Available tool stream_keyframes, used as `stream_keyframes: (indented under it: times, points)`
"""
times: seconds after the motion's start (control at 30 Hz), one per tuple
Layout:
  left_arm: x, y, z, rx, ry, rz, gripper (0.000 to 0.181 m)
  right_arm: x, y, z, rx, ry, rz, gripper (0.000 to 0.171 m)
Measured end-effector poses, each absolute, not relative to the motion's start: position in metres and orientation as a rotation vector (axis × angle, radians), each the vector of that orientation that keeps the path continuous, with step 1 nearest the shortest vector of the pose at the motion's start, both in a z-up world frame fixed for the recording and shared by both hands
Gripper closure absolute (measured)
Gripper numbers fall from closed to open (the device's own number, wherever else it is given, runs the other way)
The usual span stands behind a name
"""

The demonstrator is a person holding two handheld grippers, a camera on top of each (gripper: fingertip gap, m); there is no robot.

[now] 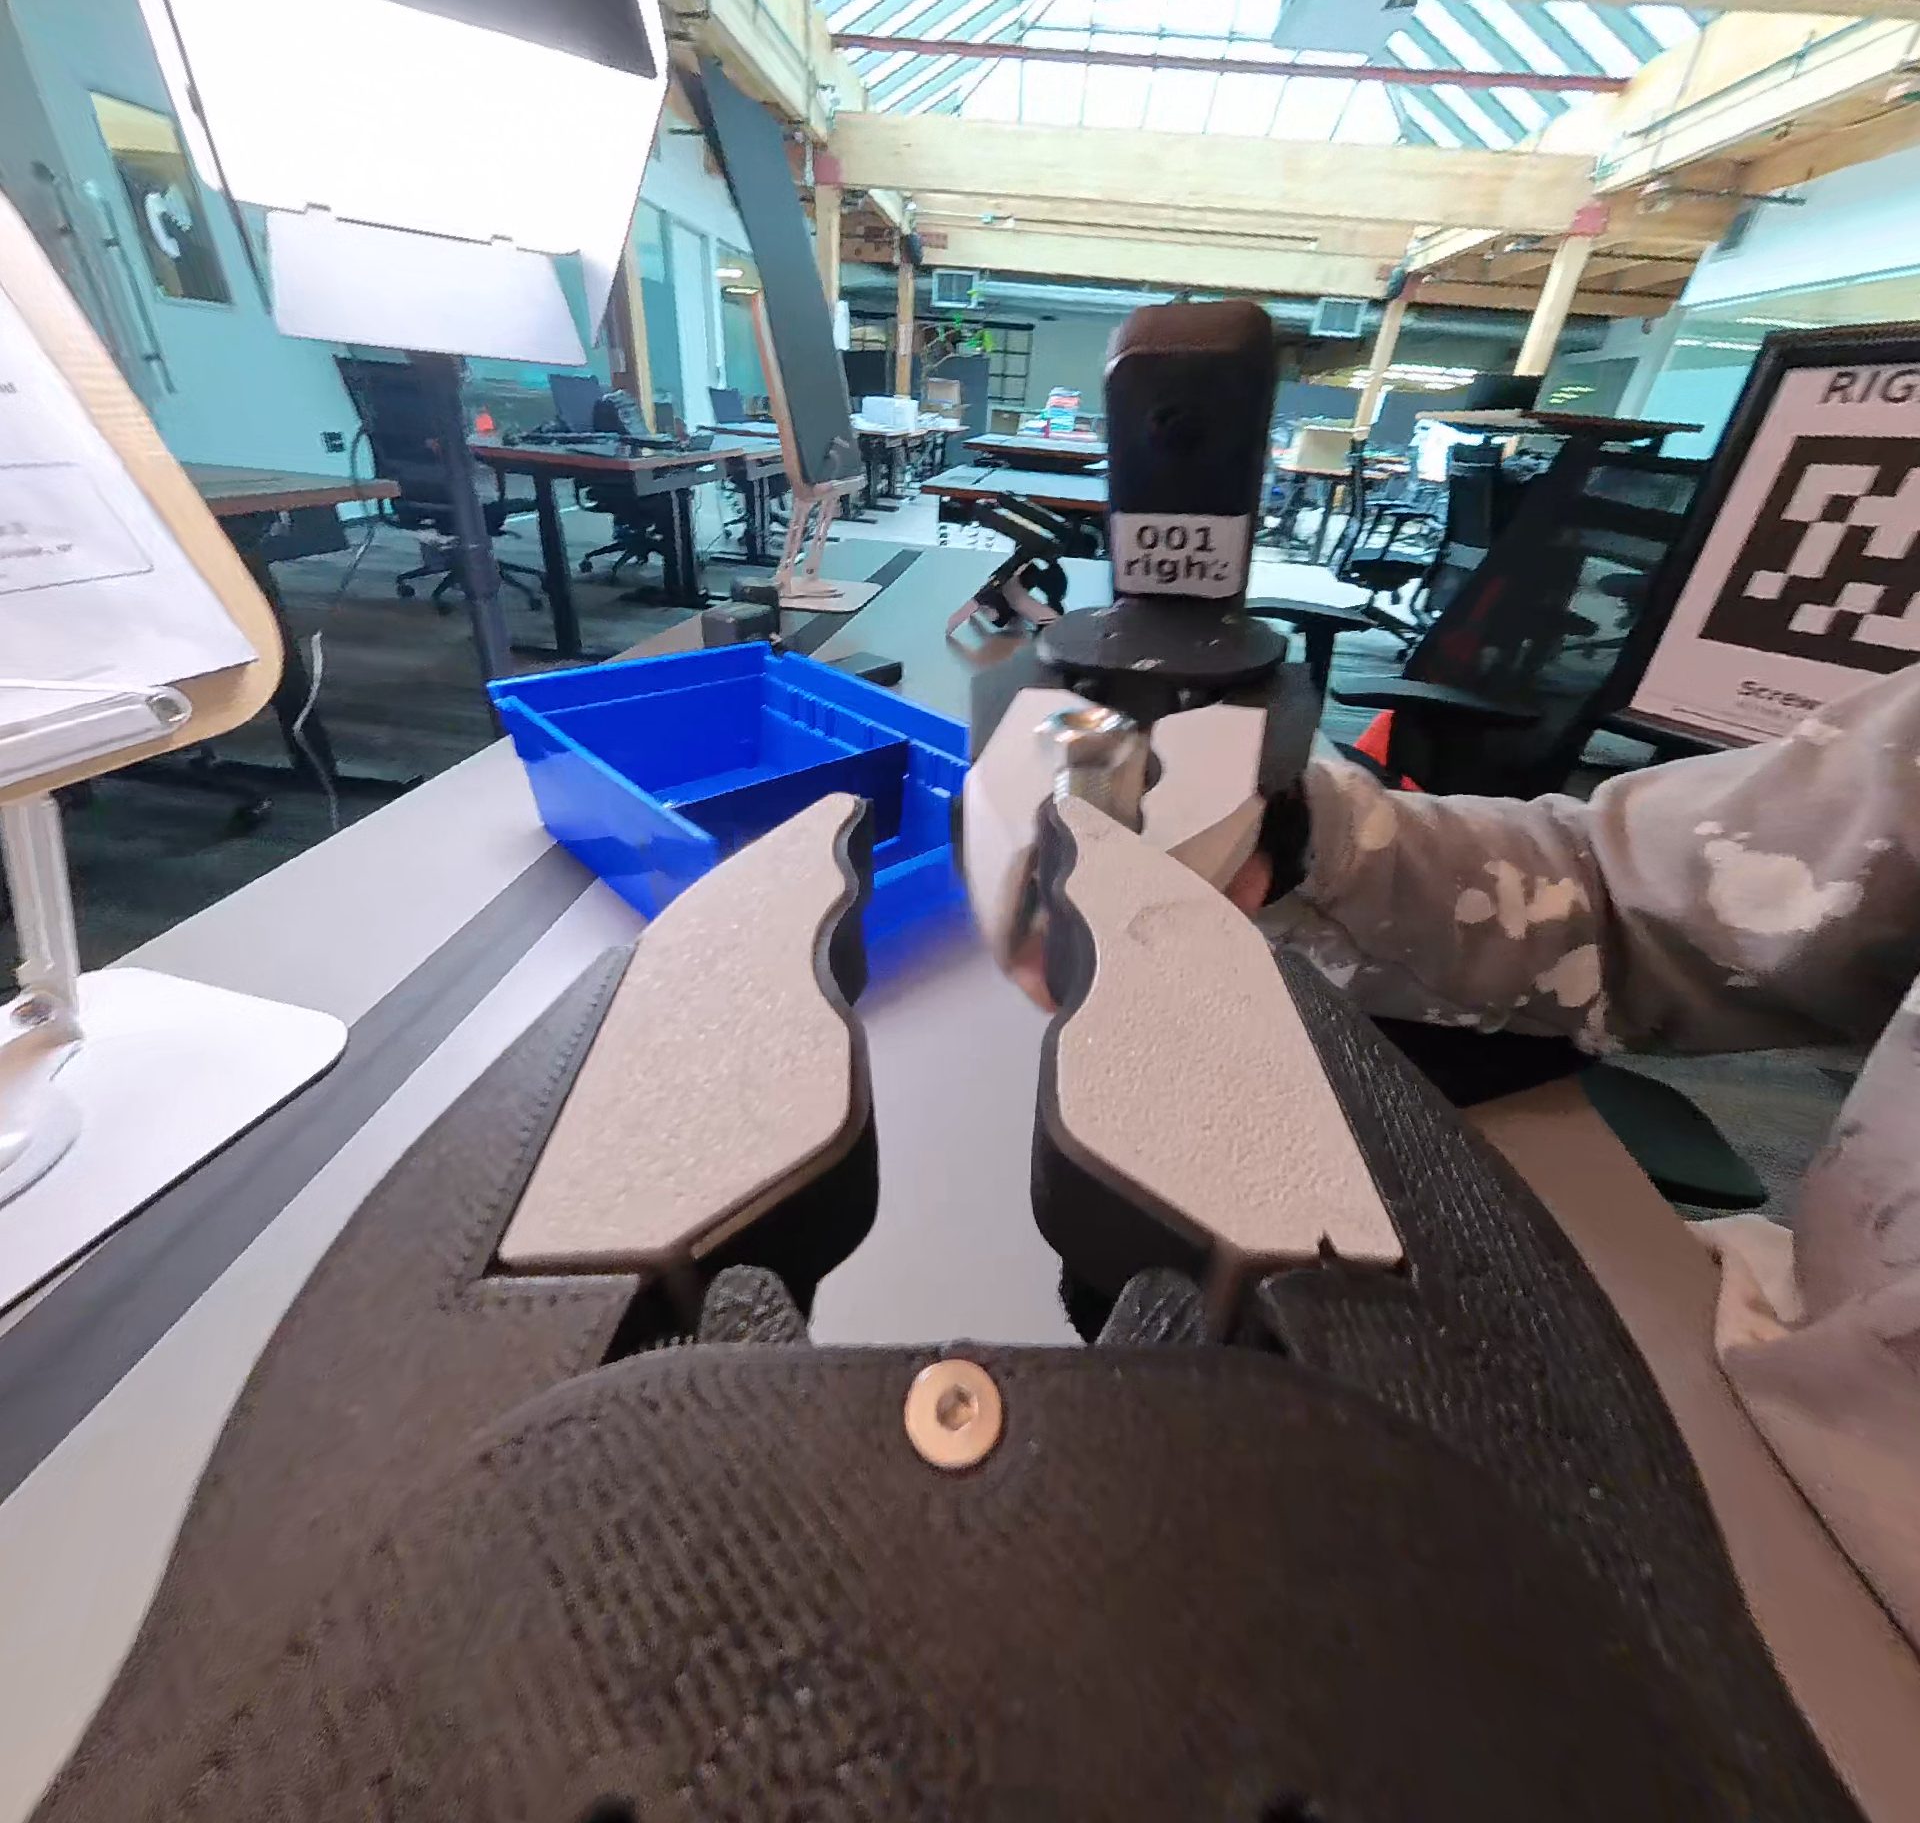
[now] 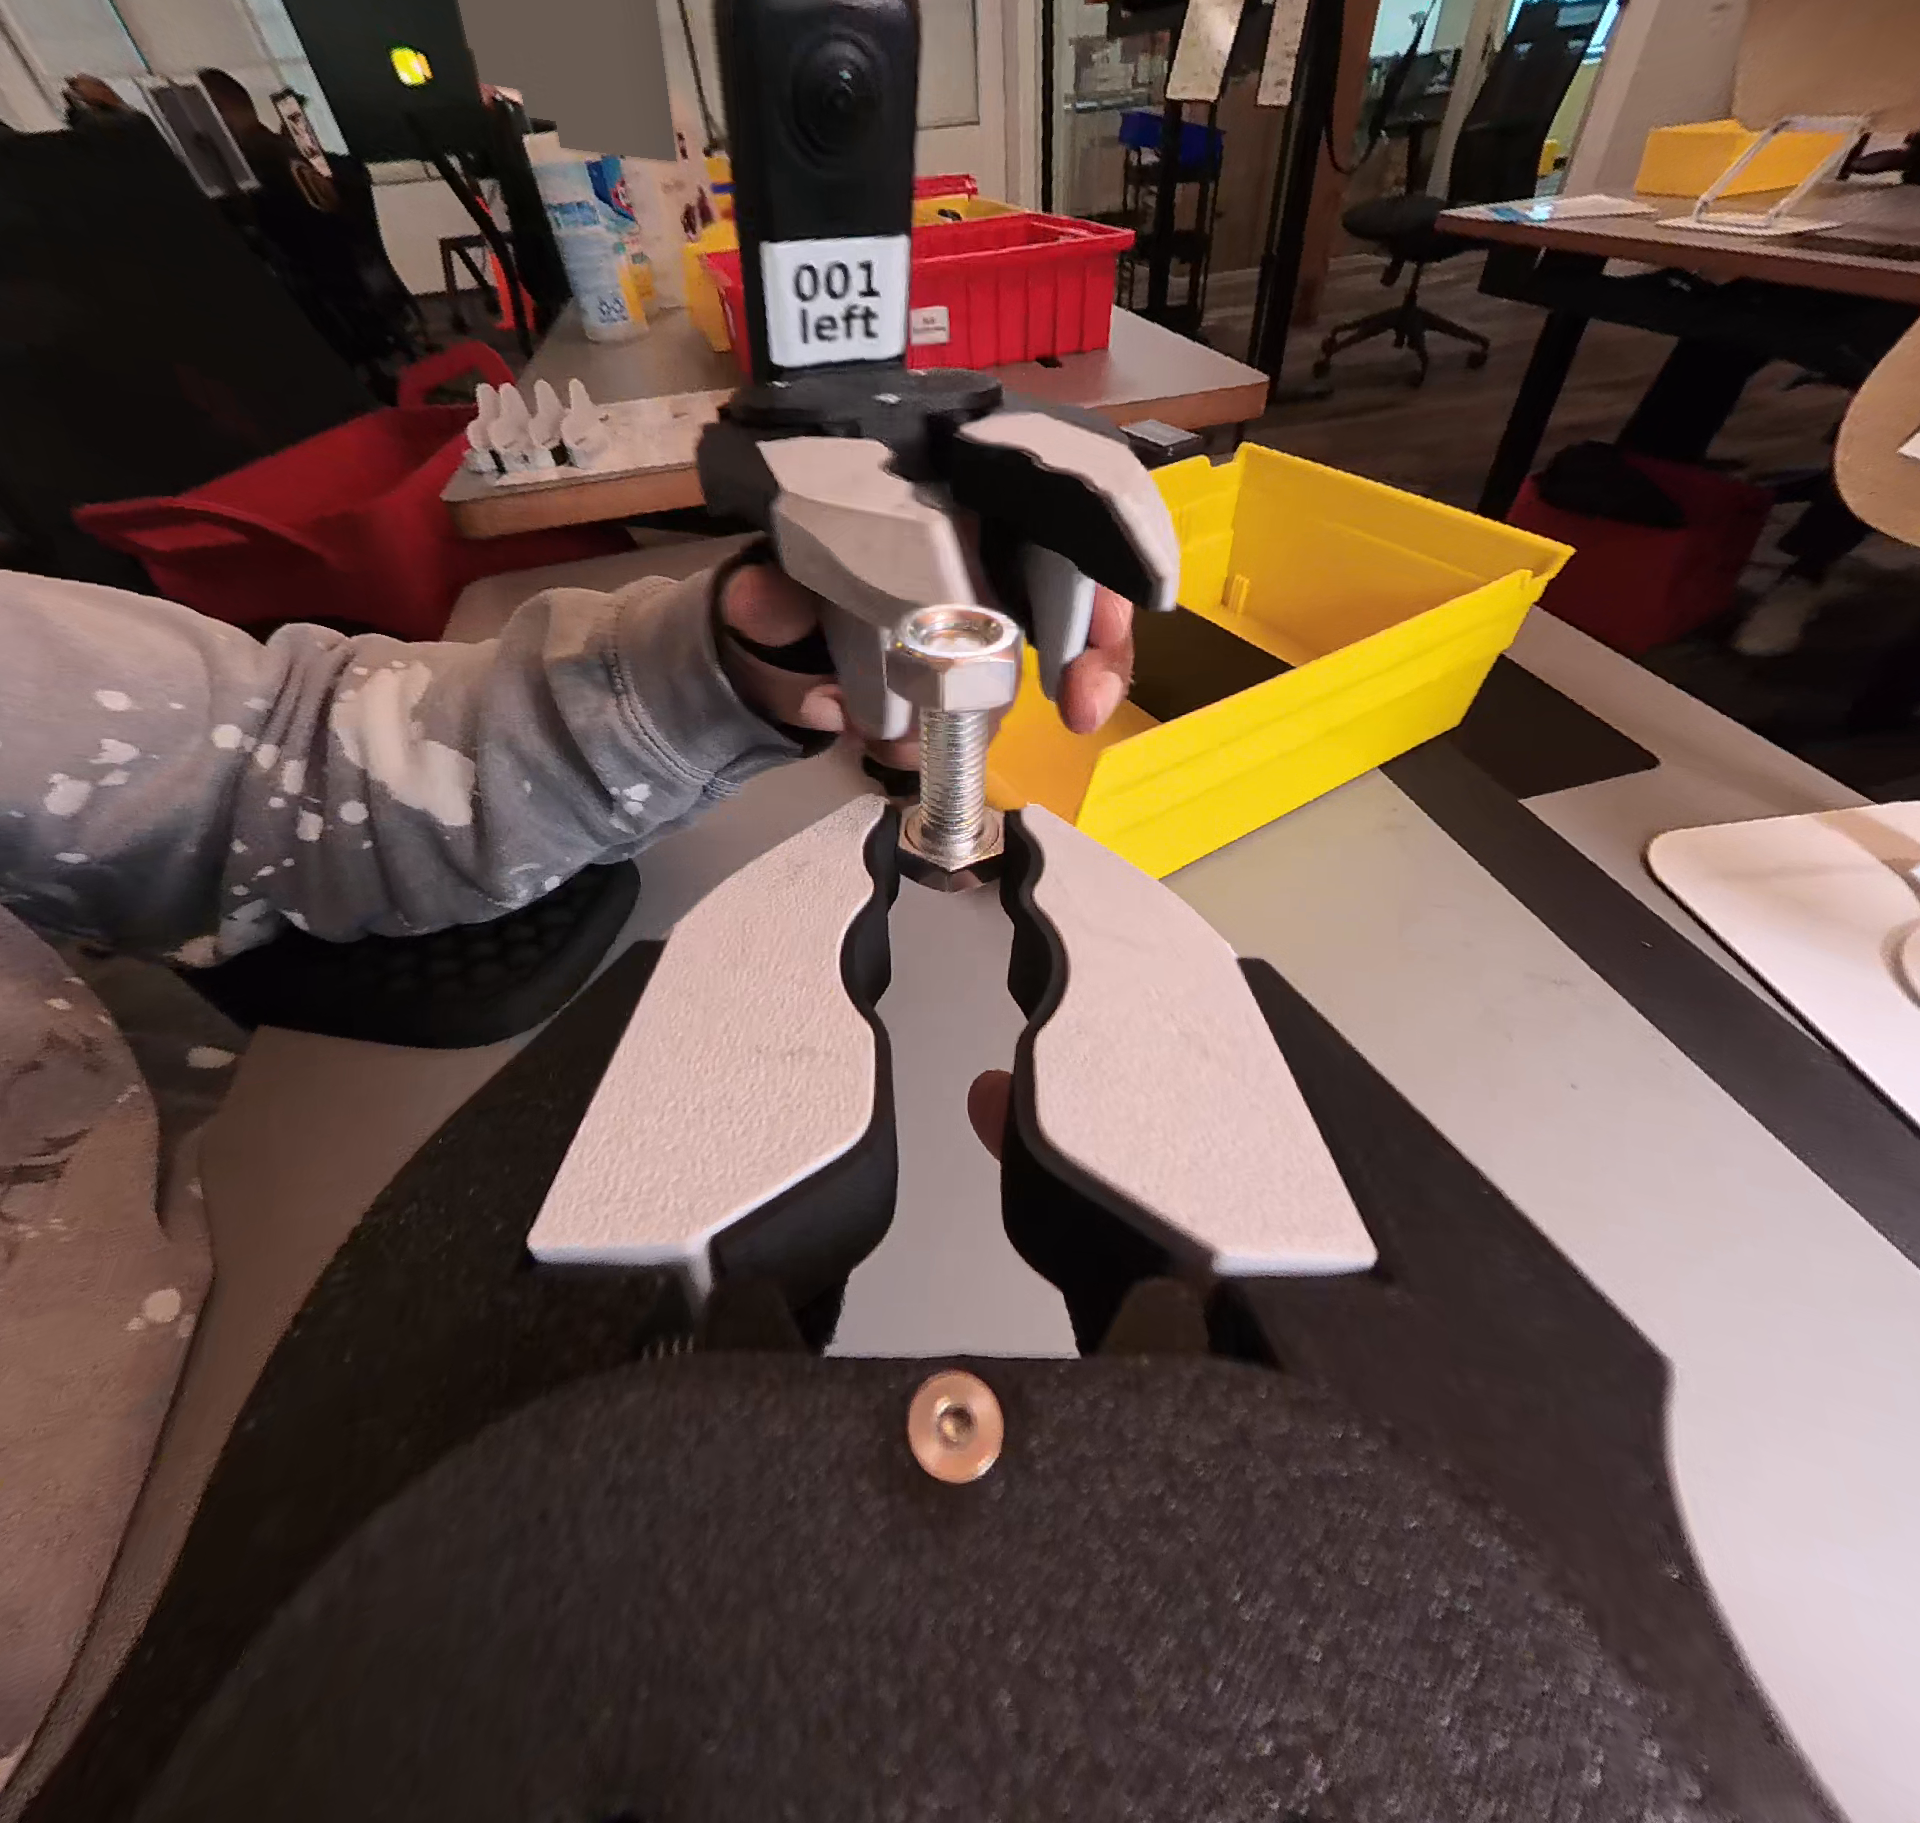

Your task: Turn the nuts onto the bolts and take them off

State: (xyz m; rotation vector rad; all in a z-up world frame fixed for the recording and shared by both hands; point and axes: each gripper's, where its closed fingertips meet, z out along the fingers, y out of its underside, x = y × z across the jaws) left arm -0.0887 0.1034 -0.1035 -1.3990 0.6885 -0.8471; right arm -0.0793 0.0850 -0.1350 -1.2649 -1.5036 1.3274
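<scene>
My right gripper (image 2: 956, 838) is shut on the hex head of a silver bolt (image 2: 951, 765) and holds it upright above the grey table (image 2: 1351, 942). A silver nut (image 2: 951, 651) sits at the top end of the thread. My left gripper (image 1: 956, 817) is open; in the right wrist view it (image 2: 966, 703) faces me with its fingers on either side of the nut, the left one close against it. In the left wrist view the bolt (image 1: 1091, 765) shows just past my right fingertip, held in the right gripper (image 1: 1101, 786).
A blue bin (image 1: 613, 838) stands on the table behind the left gripper. A yellow bin (image 2: 1299, 734) stands behind the right gripper. A white stand base (image 1: 156, 1098) is at the left. A marker sign (image 1: 1818, 547) stands at the right. The person's sleeve (image 2: 312, 786) rests on a black pad (image 2: 416, 973). Both grippers' tips are close together, under 4 cm apart.
</scene>
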Motion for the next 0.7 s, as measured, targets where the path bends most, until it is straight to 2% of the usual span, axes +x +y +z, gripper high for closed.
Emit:
stream_keyframes:
  times: [0.17, 0.23, 0.27, 0.57, 0.63, 0.7]
  points:
    - [-0.071, 0.100, -0.104, -1.420, 0.731, -0.836, 0.146, -0.083, 0.085, -0.141, -1.275, -1.509, 1.316, 0.153]
    - [-0.086, 0.109, -0.103, -1.441, 0.640, -0.838, 0.158, -0.080, 0.082, -0.136, -1.237, -1.509, 1.341, 0.153]
    - [-0.095, 0.113, -0.103, -1.450, 0.602, -0.830, 0.158, -0.079, 0.079, -0.132, -1.219, -1.510, 1.368, 0.153]
    - [-0.071, 0.102, -0.097, -1.421, 0.679, -0.847, 0.142, -0.082, 0.085, -0.136, -1.251, -1.484, 1.323, 0.153]
    - [-0.088, 0.114, -0.098, -1.458, 0.579, -0.812, 0.158, -0.079, 0.081, -0.131, -1.211, -1.487, 1.360, 0.153]
    - [-0.101, 0.117, -0.101, -1.474, 0.555, -0.813, 0.155, -0.077, 0.079, -0.124, -1.185, -1.477, 1.382, 0.153]
